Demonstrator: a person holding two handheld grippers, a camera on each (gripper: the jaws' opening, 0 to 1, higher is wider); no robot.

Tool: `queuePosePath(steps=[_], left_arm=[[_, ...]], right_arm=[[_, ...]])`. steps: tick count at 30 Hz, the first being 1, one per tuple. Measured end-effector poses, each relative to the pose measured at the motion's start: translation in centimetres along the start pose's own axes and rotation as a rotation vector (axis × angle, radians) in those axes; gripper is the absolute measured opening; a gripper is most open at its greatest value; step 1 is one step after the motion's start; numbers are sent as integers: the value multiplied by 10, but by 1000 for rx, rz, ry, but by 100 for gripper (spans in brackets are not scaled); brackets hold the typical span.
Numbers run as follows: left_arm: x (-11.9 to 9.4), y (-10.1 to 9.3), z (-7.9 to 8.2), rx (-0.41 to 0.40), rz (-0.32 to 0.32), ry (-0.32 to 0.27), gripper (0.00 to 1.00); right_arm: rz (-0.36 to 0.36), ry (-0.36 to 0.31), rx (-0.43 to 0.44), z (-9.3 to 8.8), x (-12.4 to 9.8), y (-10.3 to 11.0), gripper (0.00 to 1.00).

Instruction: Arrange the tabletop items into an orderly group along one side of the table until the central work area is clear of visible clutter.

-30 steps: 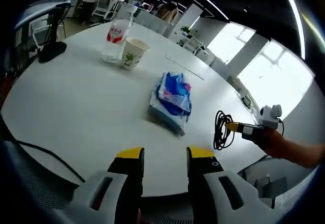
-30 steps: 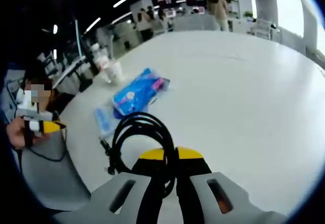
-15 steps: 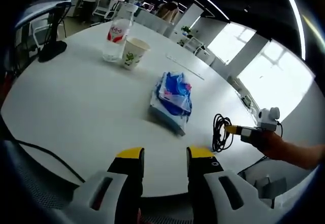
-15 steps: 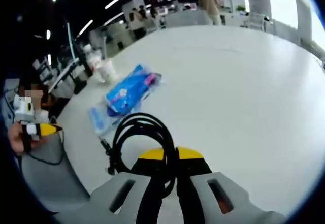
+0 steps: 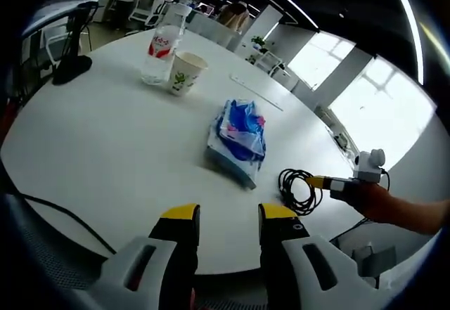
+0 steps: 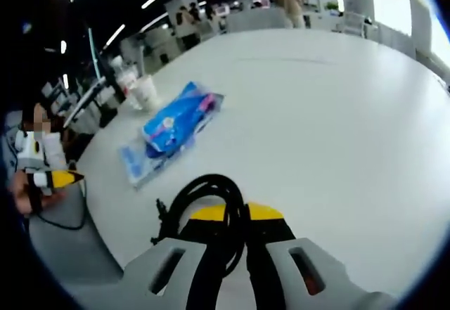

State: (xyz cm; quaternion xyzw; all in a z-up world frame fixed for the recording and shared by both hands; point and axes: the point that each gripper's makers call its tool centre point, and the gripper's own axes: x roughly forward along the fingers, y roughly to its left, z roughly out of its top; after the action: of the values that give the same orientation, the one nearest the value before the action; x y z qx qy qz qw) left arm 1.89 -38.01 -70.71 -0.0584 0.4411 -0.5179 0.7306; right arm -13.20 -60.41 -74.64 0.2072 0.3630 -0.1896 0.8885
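Observation:
A coiled black cable [image 6: 204, 197] is pinched between the yellow-tipped jaws of my right gripper [image 6: 237, 213]; in the left gripper view the same cable [image 5: 297, 187] lies low on the white table [image 5: 105, 134], held by the right gripper [image 5: 318, 181]. A blue plastic packet [image 5: 238, 140] lies in the middle of the table, also visible as the blue packet [image 6: 172, 128]. At the far side stand a water bottle [image 5: 160, 50] and a paper cup [image 5: 184, 73] close together. My left gripper [image 5: 228, 215] hovers open over the near edge, holding nothing.
A black lamp base [image 5: 72, 71] sits at the table's far left edge. A thin ruler-like strip [image 5: 254, 92] lies beyond the packet. A black cord [image 5: 63, 215] hangs off the near edge. Office chairs and desks stand in the background.
The right gripper has lowered the coiled cable and carried it leftward, closer to the blue packet; the coil now rests flatter on the table. The left gripper has stayed still.

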Motion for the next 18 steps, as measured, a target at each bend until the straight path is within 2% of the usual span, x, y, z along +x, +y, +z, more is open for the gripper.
queuePosePath(steps=[8,12,18], left_arm=[[1,0,0,-3,2,4,31],[1,2,-1,-8,4,4,31],[1,2,-1,-13,3,3,31]], right_arm=[[-34,34,-51,-3,1,-7,6],[-28,1,-39,6,-2,-10,0],[-35,-13,-68,20,3,-15,0]])
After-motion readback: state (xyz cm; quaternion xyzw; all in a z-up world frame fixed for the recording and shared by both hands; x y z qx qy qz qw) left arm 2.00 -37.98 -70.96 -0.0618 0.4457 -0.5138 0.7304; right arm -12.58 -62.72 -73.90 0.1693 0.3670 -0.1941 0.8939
